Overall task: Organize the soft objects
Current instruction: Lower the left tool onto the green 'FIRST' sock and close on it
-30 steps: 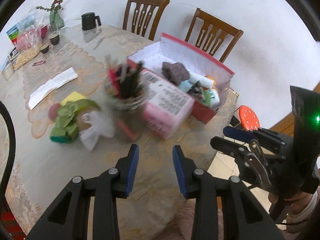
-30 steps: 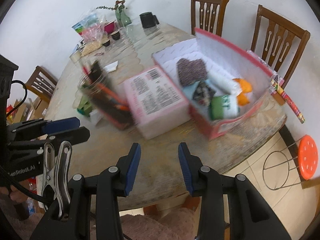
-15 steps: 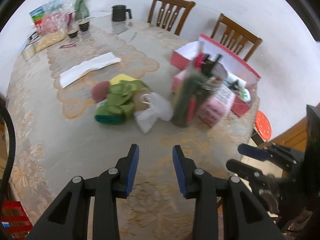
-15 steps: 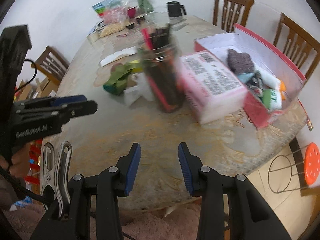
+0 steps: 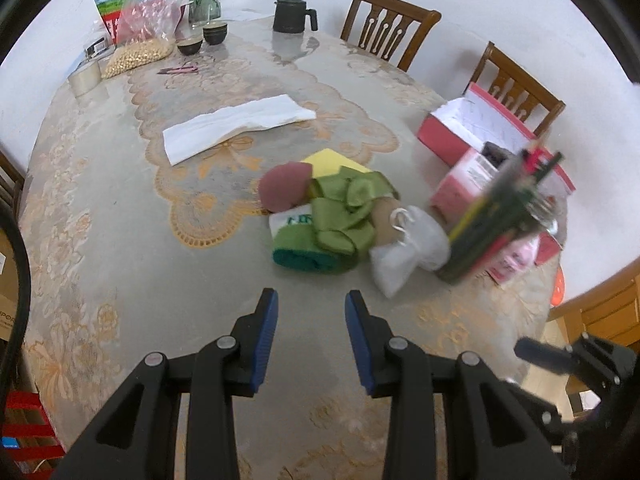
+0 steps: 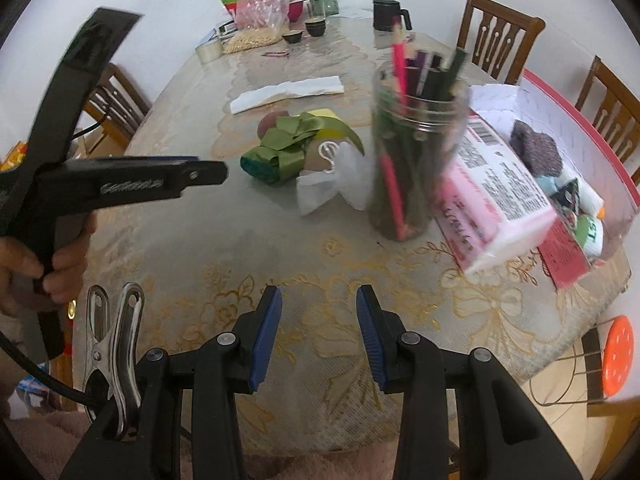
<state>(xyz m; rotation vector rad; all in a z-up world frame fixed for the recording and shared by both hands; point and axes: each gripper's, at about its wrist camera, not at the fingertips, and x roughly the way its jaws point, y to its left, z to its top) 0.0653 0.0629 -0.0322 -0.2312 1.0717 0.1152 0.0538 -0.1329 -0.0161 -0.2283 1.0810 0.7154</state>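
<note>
Both the left gripper (image 5: 308,308) and right gripper (image 6: 319,304) hover empty, jaws parted, above the lace-patterned table (image 5: 120,240). The heap of soft green, maroon and white cloth items (image 5: 340,220) lies untouched beside the clear pencil jar (image 6: 412,152); this looks like the approach step, and next a gripper must descend onto one piece.

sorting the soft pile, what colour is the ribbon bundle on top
Olive green; the satin ribbon bundle shows best in the left wrist view.

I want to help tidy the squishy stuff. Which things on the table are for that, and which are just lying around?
For the job:
- pile of soft things
- white pouch
- red box

Just lying about:
- pencil jar
- pink carton
- folded paper
- black mug
- bag of nuts
</note>
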